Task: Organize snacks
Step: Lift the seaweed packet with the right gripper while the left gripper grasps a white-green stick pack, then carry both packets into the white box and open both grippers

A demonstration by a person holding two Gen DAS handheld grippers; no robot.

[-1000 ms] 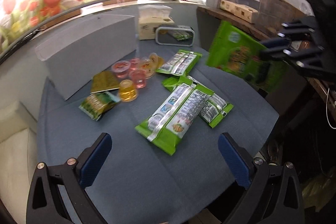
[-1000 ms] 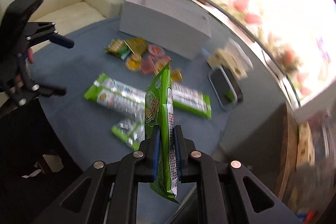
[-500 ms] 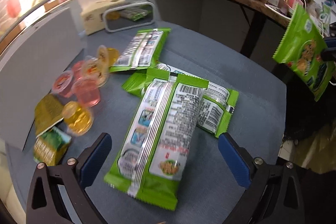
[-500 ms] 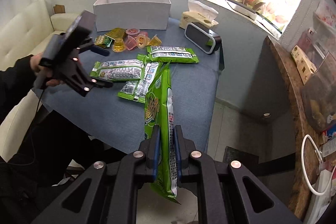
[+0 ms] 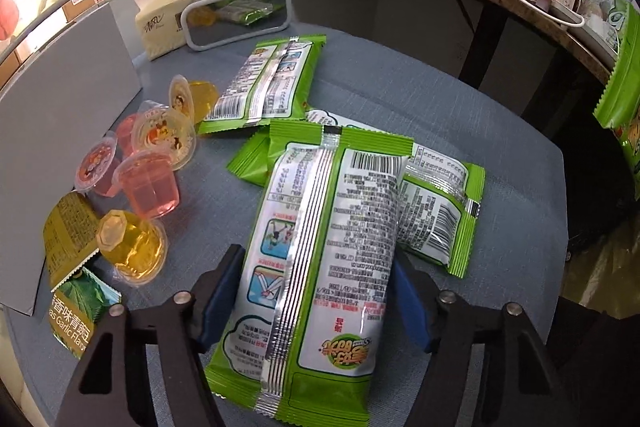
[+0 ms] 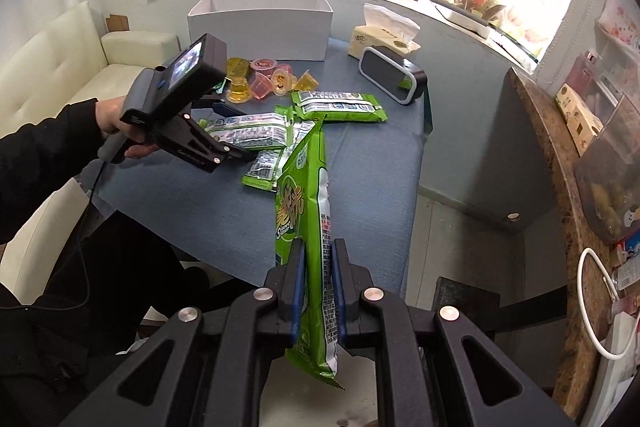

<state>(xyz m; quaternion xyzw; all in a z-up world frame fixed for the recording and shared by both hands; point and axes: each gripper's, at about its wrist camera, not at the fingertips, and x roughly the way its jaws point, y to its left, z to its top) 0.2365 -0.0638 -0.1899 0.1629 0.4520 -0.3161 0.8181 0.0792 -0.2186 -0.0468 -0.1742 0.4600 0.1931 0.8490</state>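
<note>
The right gripper angles steeply down, jaws clenched on an upright green snack packet off the tabletop's near edge; the left gripper, jaws just closing, straddles the topmost long packet. Far back stands a white box; contents hidden.

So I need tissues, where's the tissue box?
The tissue box sits at the table's far edge in the right wrist view, between the white box and the mirror.
</note>
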